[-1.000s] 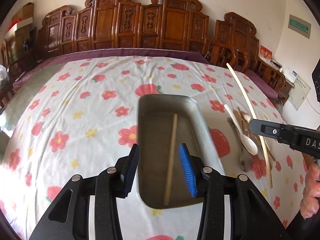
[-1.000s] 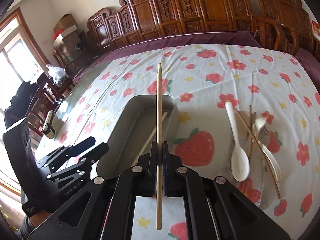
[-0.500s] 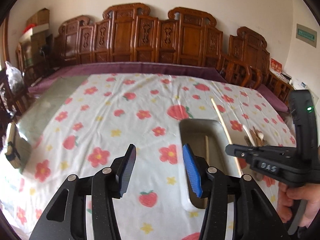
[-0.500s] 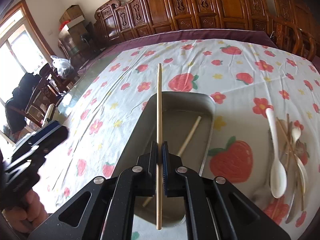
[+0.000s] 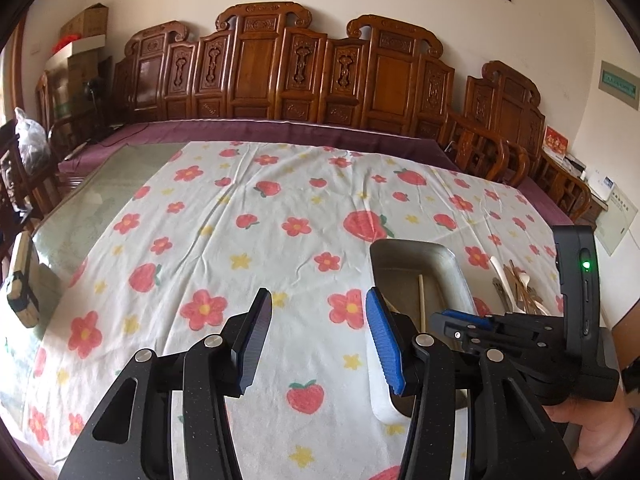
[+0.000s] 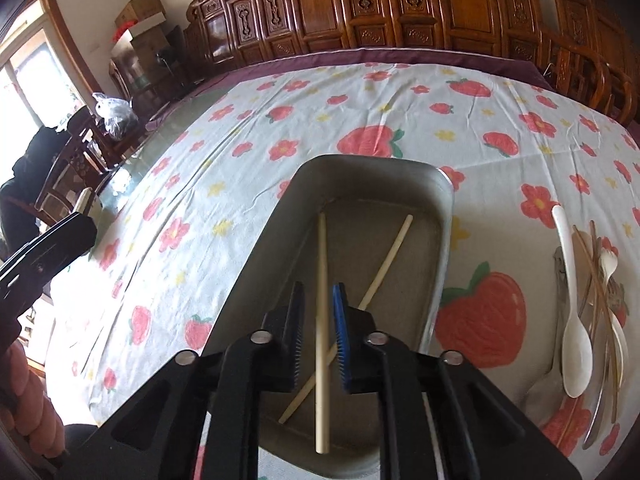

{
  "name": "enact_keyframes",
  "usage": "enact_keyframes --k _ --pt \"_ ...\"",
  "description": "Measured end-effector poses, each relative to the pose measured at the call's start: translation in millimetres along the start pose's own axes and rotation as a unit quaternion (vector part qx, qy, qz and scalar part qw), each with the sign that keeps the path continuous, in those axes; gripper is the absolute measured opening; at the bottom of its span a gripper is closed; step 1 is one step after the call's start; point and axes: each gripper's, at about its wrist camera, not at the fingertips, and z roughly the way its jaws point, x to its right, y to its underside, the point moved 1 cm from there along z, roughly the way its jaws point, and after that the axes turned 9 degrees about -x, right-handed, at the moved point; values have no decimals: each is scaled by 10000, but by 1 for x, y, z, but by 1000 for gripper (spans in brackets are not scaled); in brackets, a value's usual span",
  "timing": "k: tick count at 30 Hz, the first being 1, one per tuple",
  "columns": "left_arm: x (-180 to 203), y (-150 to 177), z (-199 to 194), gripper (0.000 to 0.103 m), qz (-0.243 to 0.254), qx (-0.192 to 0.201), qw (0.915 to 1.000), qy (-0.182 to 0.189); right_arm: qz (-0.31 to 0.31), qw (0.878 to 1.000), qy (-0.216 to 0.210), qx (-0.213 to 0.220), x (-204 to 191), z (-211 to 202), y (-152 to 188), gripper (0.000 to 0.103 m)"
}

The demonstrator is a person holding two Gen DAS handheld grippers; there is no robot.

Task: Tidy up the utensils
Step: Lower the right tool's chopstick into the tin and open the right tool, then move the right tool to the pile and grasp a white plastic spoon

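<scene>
Right wrist view first: the right tongs (image 6: 318, 332) are parted a little, pads on either side of a pale chopstick (image 6: 321, 320) without pressing it, so they hold nothing. That chopstick lies lengthwise in the metal tray (image 6: 442, 240), crossing over a second chopstick (image 6: 384, 264) that runs diagonally along the tray floor. Just right of the tray, on the flowered tablecloth (image 6: 248, 168), sits a heap of utensils: a white spoon (image 6: 574, 320) on top of thin brown chopsticks (image 6: 596, 280) and metal cutlery. Over in the left wrist view, the left tongs (image 5: 318, 336) gape wide and empty above the table, off to the tray's (image 5: 452, 276) left side, with the other tool (image 5: 520, 336) low over the tray. Beyond the cloth, carved wooden chairs (image 5: 304, 72) line the wall.
</scene>
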Motion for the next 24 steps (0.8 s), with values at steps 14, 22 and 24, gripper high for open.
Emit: enact_keyframes --k 14,22,24 --pt "33 10 2 47 379 -50 9992 105 -426 9970 454 470 43 -75 47 17" --pt "70 22 4 47 731 -147 9967 326 -369 9946 825 508 89 -103 85 17" --pt "81 26 5 47 805 -173 9958 394 -322 9936 964 491 103 -107 94 17"
